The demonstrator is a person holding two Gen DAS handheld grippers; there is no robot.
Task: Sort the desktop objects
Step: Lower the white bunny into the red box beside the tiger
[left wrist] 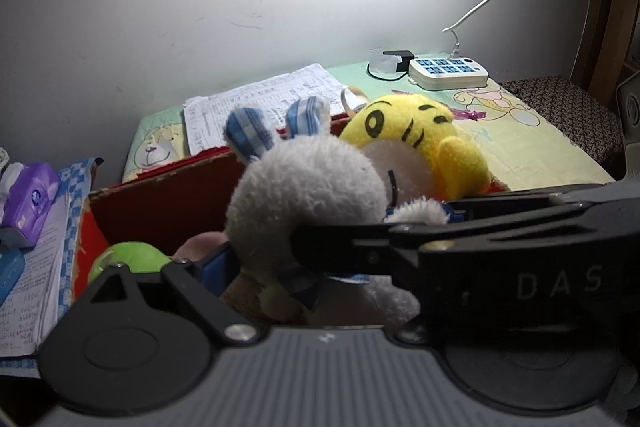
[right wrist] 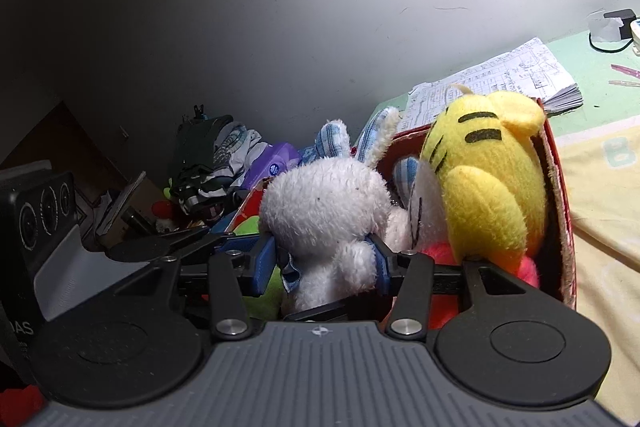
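Right gripper (right wrist: 324, 263): blue pads (right wrist: 264, 261) pinched on the white plush rabbit (right wrist: 324, 203), one each side of its lower body, just under the head. Fabric bulges around the pads, so the clamp is real.

Left gripper (left wrist: 304, 259): only its left blue pad shows, right against the rabbit's flank. The right gripper's black arm crosses in front and hides the rest. Can't tell whether it's spread or pinching.

Rabbit sits upright inside the red cardboard box (left wrist: 160, 195), checked ears (left wrist: 248, 135) sticking above the rim. It's pressed against the yellow plush (right wrist: 484, 183) on its right. A green plush (left wrist: 128, 259) lies low in the box on the other side; something pink-red sits under the yellow one.

Handling, my read: light, soft, fully compressible, not fragile, fuzzy so it won't slip. But it squashes, so a shallow pinch on fluff can pull free. The torso or neck is the best hold; the ears would flop.

Risk: the neighbouring plush drags along, since they're packed tight.

Beyond the box: a paper stack (left wrist: 264, 103) on the patterned cloth (left wrist: 532, 143), a power strip (left wrist: 448, 71) by the wall and a purple tissue pack (left wrist: 32, 195) off to the left.
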